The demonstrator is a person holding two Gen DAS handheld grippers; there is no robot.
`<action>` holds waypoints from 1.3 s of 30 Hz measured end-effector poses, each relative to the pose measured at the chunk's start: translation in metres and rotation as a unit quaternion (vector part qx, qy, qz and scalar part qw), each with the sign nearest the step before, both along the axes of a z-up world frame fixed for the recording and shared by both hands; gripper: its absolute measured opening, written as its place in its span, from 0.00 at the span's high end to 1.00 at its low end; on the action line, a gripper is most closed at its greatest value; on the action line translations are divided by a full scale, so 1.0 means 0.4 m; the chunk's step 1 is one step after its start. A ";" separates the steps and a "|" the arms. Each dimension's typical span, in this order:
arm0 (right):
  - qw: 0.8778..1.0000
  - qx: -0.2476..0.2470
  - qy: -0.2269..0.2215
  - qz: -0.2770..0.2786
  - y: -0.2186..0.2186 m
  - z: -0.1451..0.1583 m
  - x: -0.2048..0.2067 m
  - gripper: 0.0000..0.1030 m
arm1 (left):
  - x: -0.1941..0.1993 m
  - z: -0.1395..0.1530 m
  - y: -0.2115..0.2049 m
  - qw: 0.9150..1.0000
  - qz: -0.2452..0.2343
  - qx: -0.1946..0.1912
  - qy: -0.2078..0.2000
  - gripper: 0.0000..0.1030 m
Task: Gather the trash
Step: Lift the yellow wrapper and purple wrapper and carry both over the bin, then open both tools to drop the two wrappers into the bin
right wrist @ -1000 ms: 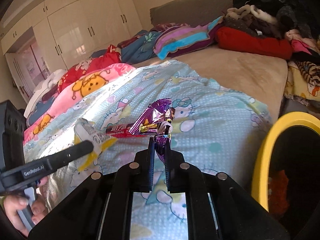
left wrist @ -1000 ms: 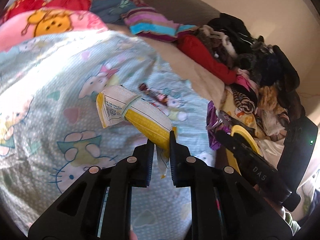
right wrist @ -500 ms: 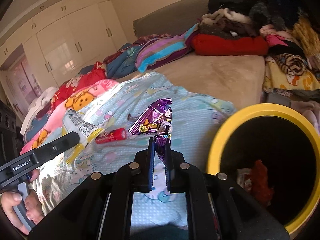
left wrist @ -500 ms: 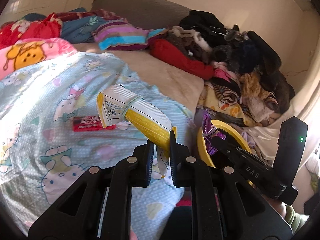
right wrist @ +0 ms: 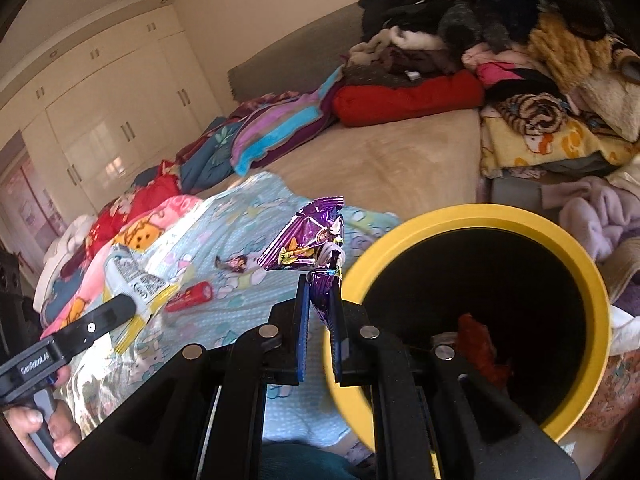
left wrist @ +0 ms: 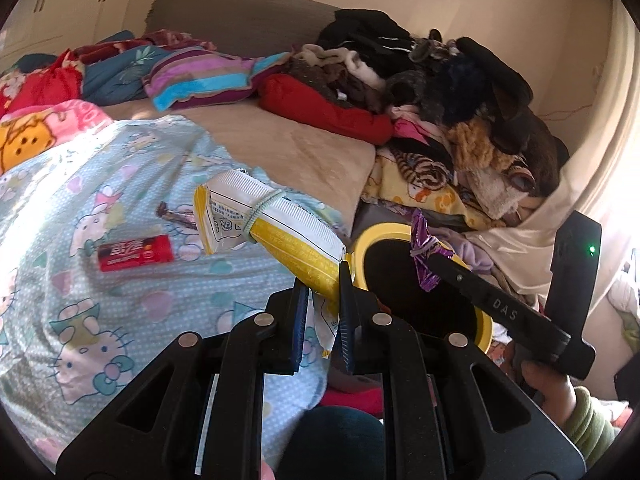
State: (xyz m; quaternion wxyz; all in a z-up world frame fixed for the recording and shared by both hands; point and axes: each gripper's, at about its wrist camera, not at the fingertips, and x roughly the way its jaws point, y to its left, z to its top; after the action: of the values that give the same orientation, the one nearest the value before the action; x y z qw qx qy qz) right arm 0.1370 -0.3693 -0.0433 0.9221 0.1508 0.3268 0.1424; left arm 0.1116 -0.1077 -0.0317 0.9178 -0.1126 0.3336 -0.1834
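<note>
A: How many pieces of trash do you count?

B: Four. The left gripper (left wrist: 323, 280) is clamped on one yellow-and-white packet (left wrist: 264, 228), held up just left of the yellow-rimmed bin (right wrist: 576, 256). The right gripper (right wrist: 320, 292) is clamped on one purple wrapper (right wrist: 308, 236), right at the bin's left rim. Two more lie on the blue cartoon blanket (left wrist: 80, 300), farther left of the bin: a red packet (left wrist: 136, 253) and a small dark candy wrapper (left wrist: 176, 213) beyond it.

A: Does one view show more than the other?

B: The right wrist view looks into the bin and shows something orange-red (right wrist: 478, 344) inside; the left wrist view shows only a dark interior. Both show one clothes pile (left wrist: 440, 92) behind the bin.
</note>
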 end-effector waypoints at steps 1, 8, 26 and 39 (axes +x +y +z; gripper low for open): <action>1.000 0.002 0.001 -0.005 -0.012 0.000 -0.001 0.91 | 0.000 0.000 -0.008 1.000 -0.004 0.001 0.001 0.91; 0.999 0.009 0.009 -0.042 -0.085 -0.006 -0.006 0.91 | -0.004 -0.007 -0.080 0.999 -0.036 0.010 0.000 0.91; 0.992 0.039 0.036 -0.119 -0.271 -0.056 -0.015 0.91 | 0.019 -0.066 -0.273 0.991 -0.128 0.038 0.025 0.91; 0.987 0.058 0.058 -0.140 -0.352 -0.107 -0.016 0.88 | 0.092 -0.141 -0.398 0.981 -0.174 0.065 0.052 0.89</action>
State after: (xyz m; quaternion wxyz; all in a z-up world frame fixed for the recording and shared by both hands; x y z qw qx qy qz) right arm 0.1307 -0.5101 -0.0862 0.9020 0.2566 0.3465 0.0214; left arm 0.1486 -0.2667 -0.0881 0.8589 -0.0024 0.4064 -0.3117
